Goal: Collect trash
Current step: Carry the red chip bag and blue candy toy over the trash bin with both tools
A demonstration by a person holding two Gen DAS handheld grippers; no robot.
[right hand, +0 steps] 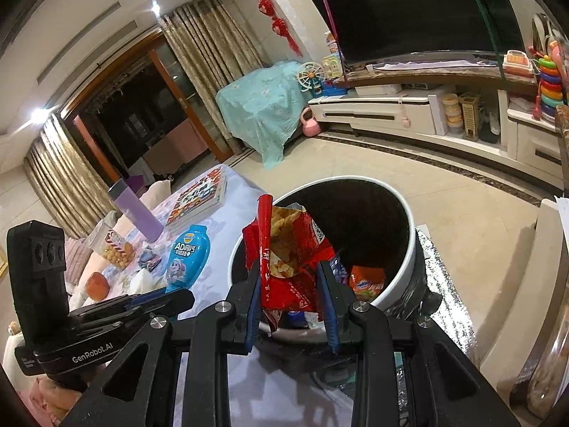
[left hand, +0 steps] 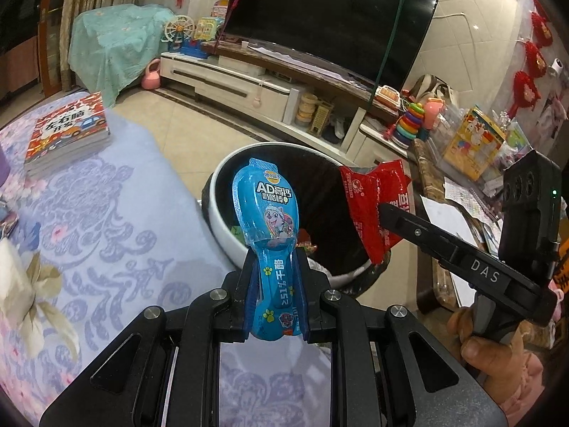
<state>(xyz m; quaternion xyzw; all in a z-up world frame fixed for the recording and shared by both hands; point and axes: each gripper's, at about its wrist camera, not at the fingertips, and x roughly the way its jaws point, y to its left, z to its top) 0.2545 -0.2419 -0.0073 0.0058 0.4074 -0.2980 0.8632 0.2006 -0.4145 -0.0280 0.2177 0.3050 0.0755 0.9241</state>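
Note:
My left gripper [left hand: 275, 256] is shut on a blue cheese-stick wrapper [left hand: 265, 206], which stands upright between its pads over the near rim of the white trash bin [left hand: 222, 210]. That blue wrapper [right hand: 188, 256] also shows in the right wrist view, to the left of the bin. My right gripper [right hand: 290, 270] is shut on a crumpled red snack bag [right hand: 288, 245], held above the white trash bin [right hand: 398, 274]. The red snack bag [left hand: 373, 210] hangs over the bin's right side in the left wrist view. Other wrappers [right hand: 366, 281] lie inside the black-lined bin.
A table with a purple floral cloth [left hand: 106, 235] carries a stack of books [left hand: 67, 131], a purple bottle [right hand: 137, 210] and a snack jar [right hand: 113, 245]. A TV stand [left hand: 249, 85] with toys lies across the tiled floor. A cluttered side table [left hand: 462, 192] stands right.

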